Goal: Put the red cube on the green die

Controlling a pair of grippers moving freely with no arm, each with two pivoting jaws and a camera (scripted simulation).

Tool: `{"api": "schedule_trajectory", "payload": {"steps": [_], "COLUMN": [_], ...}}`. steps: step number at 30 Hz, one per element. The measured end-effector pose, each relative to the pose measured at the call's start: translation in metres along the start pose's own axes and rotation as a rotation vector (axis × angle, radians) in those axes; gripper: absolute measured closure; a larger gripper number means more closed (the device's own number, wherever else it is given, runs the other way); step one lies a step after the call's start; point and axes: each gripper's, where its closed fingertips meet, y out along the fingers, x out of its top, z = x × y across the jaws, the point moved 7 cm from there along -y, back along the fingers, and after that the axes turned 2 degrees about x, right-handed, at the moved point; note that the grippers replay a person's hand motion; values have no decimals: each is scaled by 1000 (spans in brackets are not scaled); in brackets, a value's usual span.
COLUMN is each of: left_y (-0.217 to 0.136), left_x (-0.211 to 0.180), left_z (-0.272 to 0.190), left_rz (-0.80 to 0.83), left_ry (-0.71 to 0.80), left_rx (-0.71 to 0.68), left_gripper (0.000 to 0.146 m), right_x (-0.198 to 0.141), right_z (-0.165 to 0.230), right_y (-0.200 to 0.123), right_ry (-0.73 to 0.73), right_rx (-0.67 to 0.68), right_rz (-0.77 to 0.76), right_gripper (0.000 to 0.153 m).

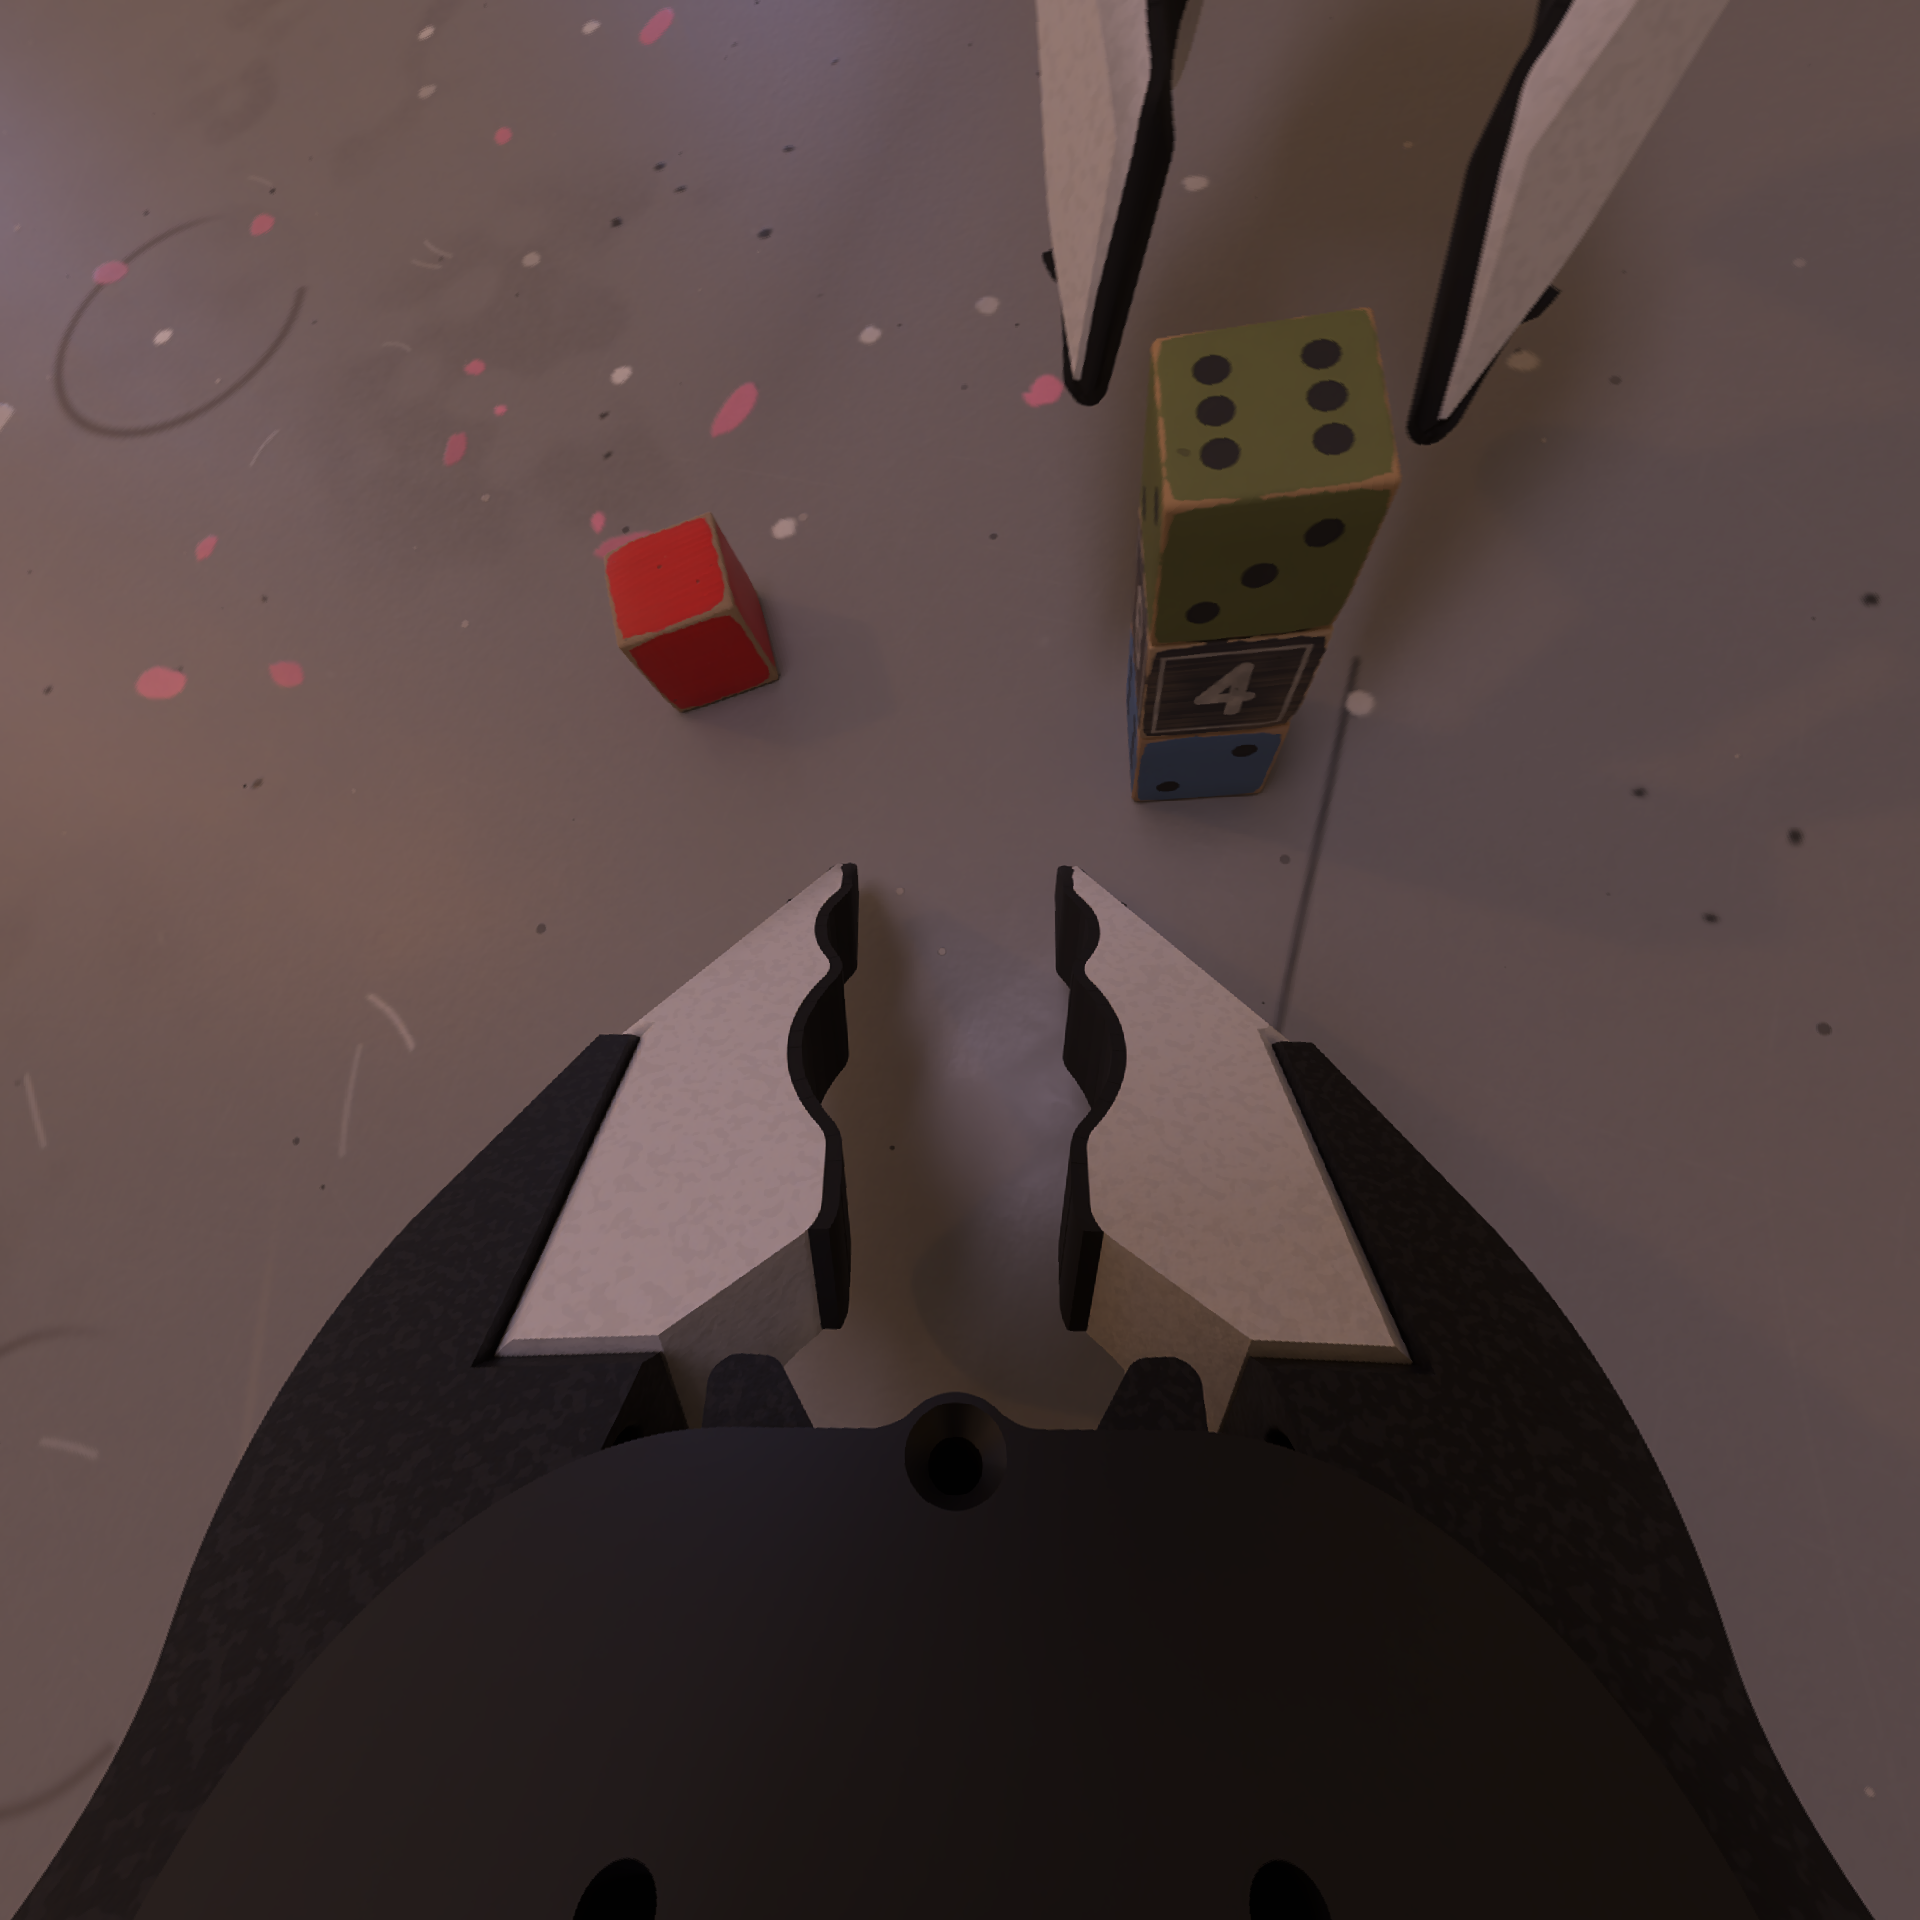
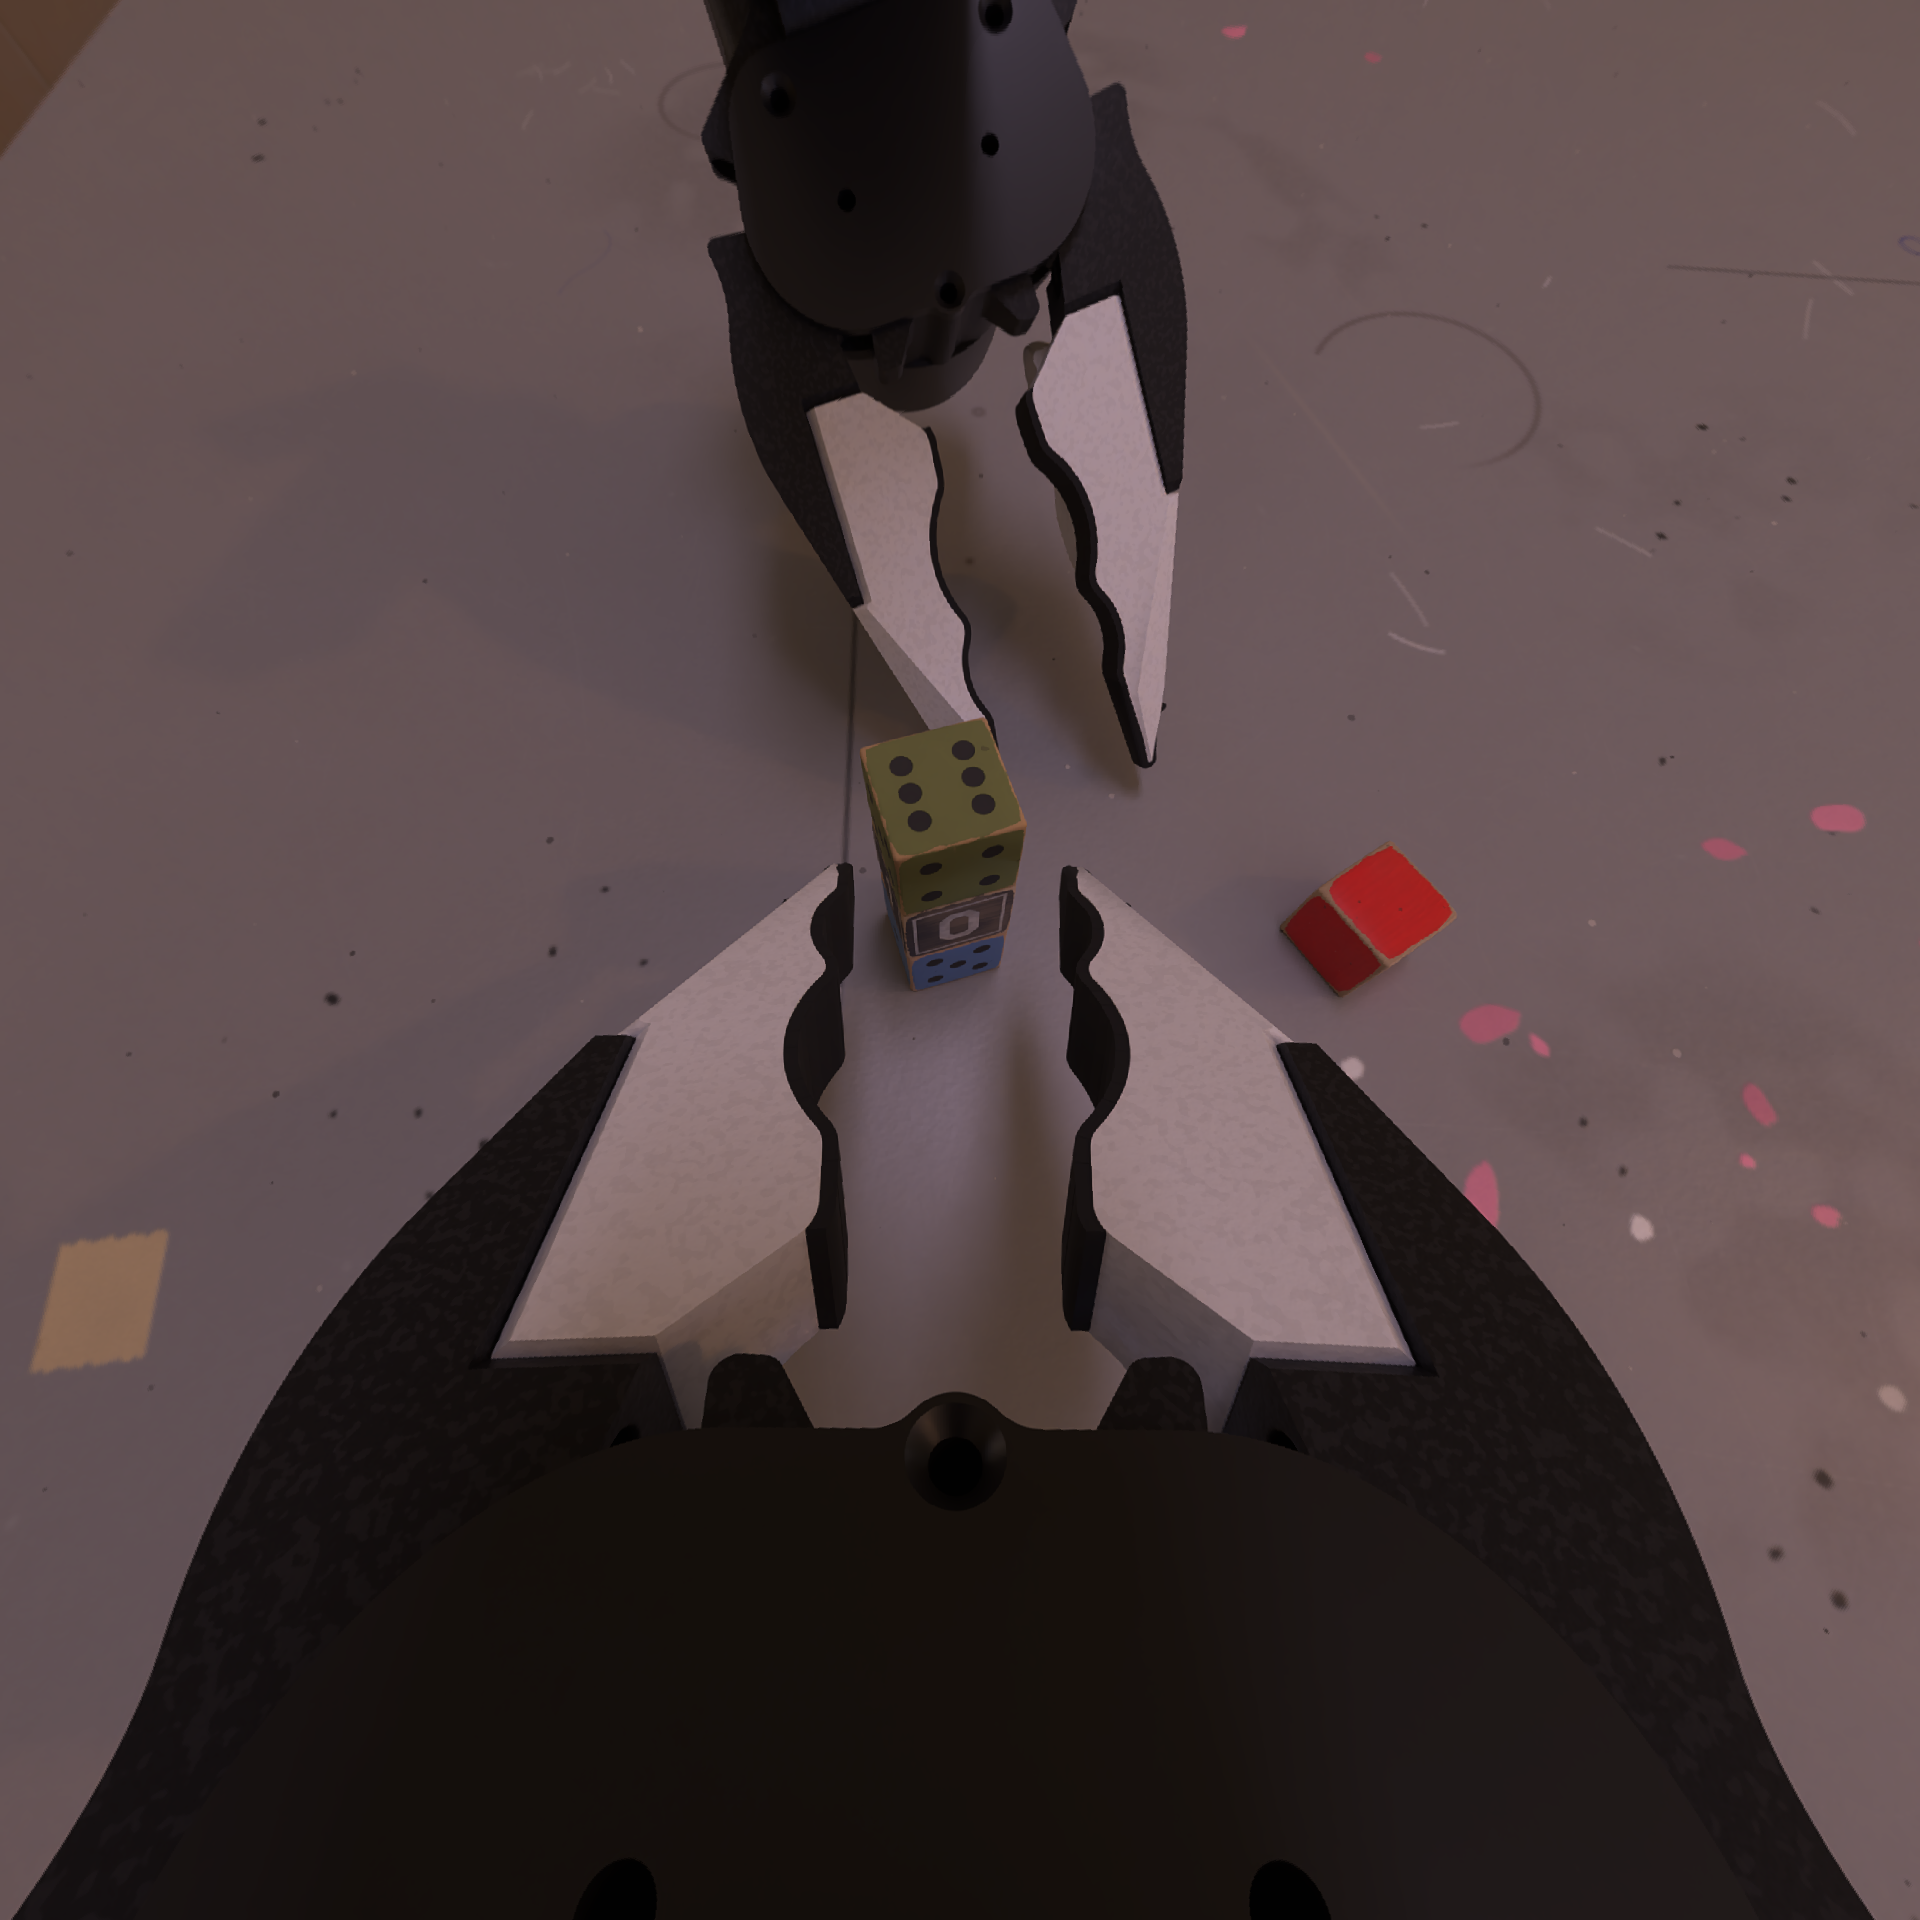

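Observation:
The red cube (image 1: 691, 613) lies alone on the grey table, left of a three-block stack. The green die (image 1: 1273, 478) tops that stack, over a black number block (image 1: 1231, 686) and a blue die (image 1: 1205, 767). My left gripper (image 1: 956, 873) is open and empty, short of the stack and the cube. My right gripper (image 1: 1262, 414) is open and empty, its fingers either side of the green die's far edge, not touching it. The right wrist view shows the green die (image 2: 940, 800), the red cube (image 2: 1366, 920) to its right, my right gripper (image 2: 958, 871) and my left gripper (image 2: 1060, 743).
The table (image 1: 312, 935) is speckled with pink and white paint flecks and faint ring marks. A tan patch (image 2: 99, 1299) lies at the left of the right wrist view. The table's edge (image 2: 26, 73) shows at that view's top left corner.

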Motion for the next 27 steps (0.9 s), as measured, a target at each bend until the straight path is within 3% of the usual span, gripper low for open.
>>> {"api": "schedule_trajectory", "payload": {"steps": [7, 11, 16, 21, 25, 27], "left_y": [9, 22, 40, 46, 48, 49], "left_x": [0, 12, 26, 31, 33, 34], "left_z": [26, 28, 33, 43, 46, 46], "left_rz": [41, 28, 40, 12, 14, 13], "left_ry": [-218, -233, -243, -289, -304, -291], "left_rx": [107, 71, 106, 122, 109, 105], "left_gripper": [93, 89, 90, 99, 120, 120], "right_x": [3, -2, -12, -13, -12, -12], "right_z": [-12, -25, -35, -35, -33, -33], "right_y": [-28, -44, -47, -43, -40, -39], "right_ry": [68, 137, 194, 189, 179, 178], "right_rx": [-21, -50, -74, -74, -71, -70], "right_rz": [-216, -331, -343, -315, -302, -297], "right_gripper": [112, 112, 113, 115, 116, 116]}}
